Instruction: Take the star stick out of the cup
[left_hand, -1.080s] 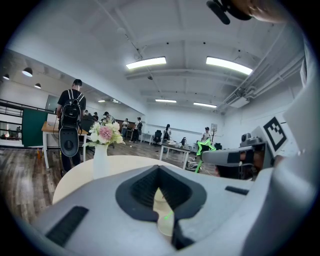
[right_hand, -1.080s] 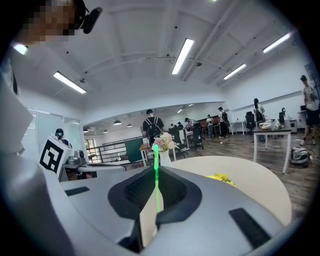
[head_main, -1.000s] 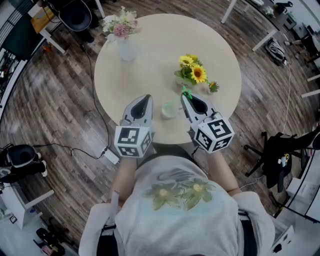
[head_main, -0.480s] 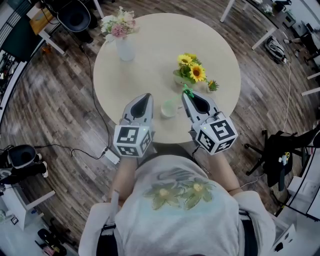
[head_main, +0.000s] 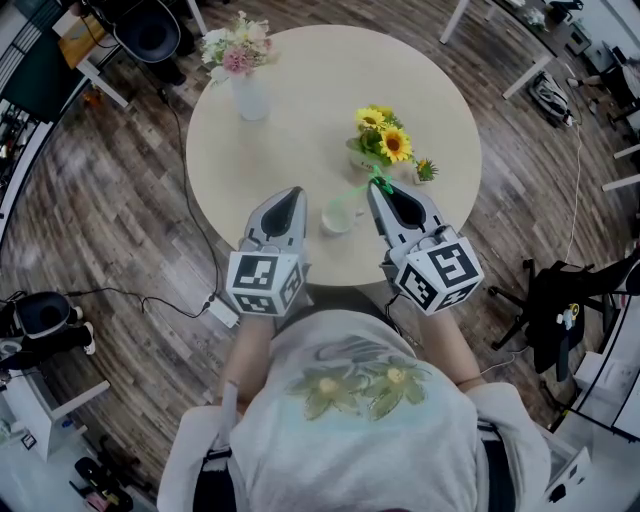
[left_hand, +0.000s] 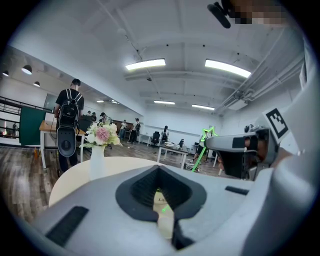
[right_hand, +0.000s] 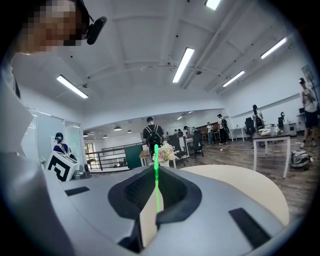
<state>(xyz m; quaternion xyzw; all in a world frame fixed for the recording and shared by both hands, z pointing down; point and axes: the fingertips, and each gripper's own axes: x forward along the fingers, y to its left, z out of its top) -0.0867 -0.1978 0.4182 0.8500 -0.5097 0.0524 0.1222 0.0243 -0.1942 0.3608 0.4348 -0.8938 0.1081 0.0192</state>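
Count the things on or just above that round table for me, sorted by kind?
Flower bunches: 2 (pink flowers, sunflowers)
Small potted plant: 1
Cup: 1
Star stick: 1
Total: 5

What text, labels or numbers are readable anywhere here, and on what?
"Li...": faint print on a pale strip between the jaws of the left gripper; the rest is too blurred to read.
Left cube and right cube: square code patterns only, no letters or digits.
Cup and stick: no print visible in the head view.
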